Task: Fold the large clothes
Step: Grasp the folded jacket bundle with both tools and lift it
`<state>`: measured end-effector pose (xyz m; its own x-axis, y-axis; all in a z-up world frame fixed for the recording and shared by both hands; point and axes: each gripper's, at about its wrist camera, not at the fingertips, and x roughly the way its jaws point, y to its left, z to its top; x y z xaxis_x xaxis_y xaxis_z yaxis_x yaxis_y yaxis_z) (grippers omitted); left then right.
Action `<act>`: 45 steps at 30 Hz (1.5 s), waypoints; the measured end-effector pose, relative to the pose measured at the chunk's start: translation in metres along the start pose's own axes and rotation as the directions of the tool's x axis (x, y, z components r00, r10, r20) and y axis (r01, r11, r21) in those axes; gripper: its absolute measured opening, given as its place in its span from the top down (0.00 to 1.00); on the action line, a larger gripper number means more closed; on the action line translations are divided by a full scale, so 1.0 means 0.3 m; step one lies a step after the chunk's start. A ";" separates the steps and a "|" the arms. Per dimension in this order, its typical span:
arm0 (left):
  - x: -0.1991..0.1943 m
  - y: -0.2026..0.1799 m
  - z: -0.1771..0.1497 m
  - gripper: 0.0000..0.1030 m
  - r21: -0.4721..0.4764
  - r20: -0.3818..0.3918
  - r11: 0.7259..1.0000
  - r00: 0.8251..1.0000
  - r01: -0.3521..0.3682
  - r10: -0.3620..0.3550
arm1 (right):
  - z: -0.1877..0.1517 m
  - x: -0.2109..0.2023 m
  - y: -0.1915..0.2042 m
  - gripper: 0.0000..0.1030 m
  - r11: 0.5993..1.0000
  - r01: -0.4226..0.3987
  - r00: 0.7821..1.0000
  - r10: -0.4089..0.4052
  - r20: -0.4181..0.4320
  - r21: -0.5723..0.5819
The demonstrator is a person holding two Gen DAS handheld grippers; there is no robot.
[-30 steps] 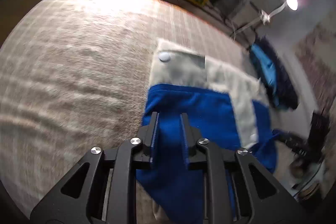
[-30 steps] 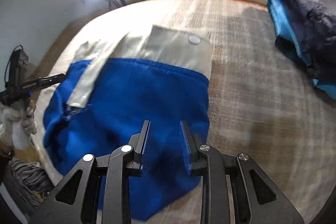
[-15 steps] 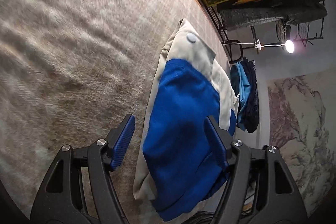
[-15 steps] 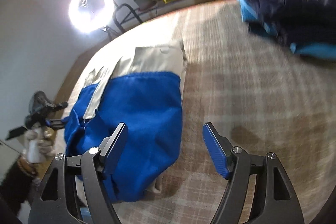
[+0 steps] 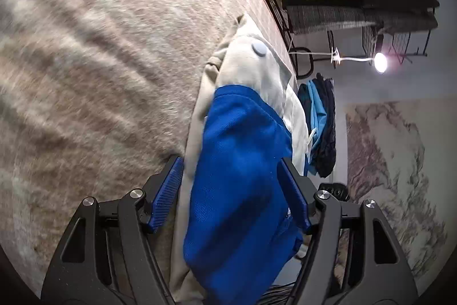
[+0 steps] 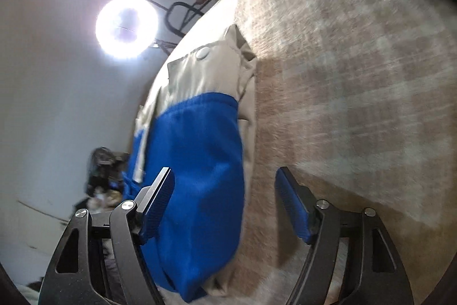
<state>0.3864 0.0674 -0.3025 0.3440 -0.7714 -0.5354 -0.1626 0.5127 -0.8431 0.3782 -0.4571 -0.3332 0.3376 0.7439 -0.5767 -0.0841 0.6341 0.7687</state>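
Both claws spread, left claw [image 5: 231, 190] and right claw [image 6: 222, 205] straddling unpinched blue-and-beige garment [image 5: 237, 176] folded on plaid bench [image 5: 85, 76]; risk: loose top layer sliding, fold springing apart

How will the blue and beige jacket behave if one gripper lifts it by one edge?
The jacket will probably sag and unfold, since its folded layers already bulge loosely. The beige part looks smooth, so it may slide on the carpet when pushed.
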 end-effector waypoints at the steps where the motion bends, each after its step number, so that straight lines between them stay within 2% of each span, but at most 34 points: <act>1: 0.008 -0.006 0.004 0.33 0.012 -0.006 1.000 1.000 -0.003 0.003 | 0.007 0.016 -0.006 0.38 0.999 -0.032 0.999 0.032 -0.009 0.010; 2: 0.014 -0.011 0.006 0.33 0.020 -0.007 1.000 1.000 -0.005 0.005 | 0.010 0.033 -0.002 0.42 0.999 -0.048 0.999 0.048 -0.020 0.010; 8: 0.064 -0.060 0.012 0.33 0.054 0.003 0.998 1.000 -0.028 0.028 | 0.007 0.093 0.054 0.42 0.998 -0.047 0.998 0.046 -0.031 -0.040; 11: 0.077 -0.089 -0.004 0.43 0.091 0.011 0.991 0.995 -0.097 0.096 | 0.000 0.105 0.065 0.50 0.999 -0.014 0.999 0.013 -0.030 -0.046; 14: 0.085 -0.110 -0.018 0.53 0.117 0.025 0.985 0.991 -0.130 0.128 | -0.004 0.095 0.077 0.55 0.998 0.015 1.000 -0.016 -0.024 -0.053; 19: 0.077 -0.192 -0.049 0.67 0.198 0.069 0.964 0.983 -0.179 0.169 | -0.019 0.071 0.189 0.67 0.980 0.117 0.993 -0.118 0.007 -0.162; 23: 0.054 -0.259 -0.079 0.73 0.243 0.103 0.953 0.982 -0.182 0.161 | -0.044 0.041 0.285 0.76 0.950 0.190 0.982 -0.184 0.049 -0.247; 27: 0.028 -0.309 -0.108 0.75 0.260 0.106 0.954 0.986 -0.149 0.125 | -0.076 0.000 0.371 0.80 0.925 0.216 0.976 -0.197 0.089 -0.314; 31: 0.016 -0.373 -0.146 0.76 0.307 0.104 0.942 0.989 -0.135 0.108 | -0.121 -0.062 0.434 0.82 0.904 0.238 0.971 -0.210 0.117 -0.356; 36: 0.042 -0.463 -0.181 0.77 0.348 0.095 0.931 0.992 -0.109 0.081 | -0.141 -0.140 0.436 0.82 0.897 0.263 0.964 -0.224 0.146 -0.356; 45: 0.121 -0.733 -0.232 0.77 0.483 0.076 0.875 0.997 -0.036 0.000 | -0.153 -0.369 0.439 0.83 0.893 0.295 0.943 -0.215 0.254 -0.340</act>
<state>0.3703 -0.0996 -0.1402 0.4133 -0.7407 -0.5296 0.2919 0.6587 -0.6935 0.2866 -0.4463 -0.1808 0.5742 0.5119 -0.6390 -0.2942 0.8573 0.4224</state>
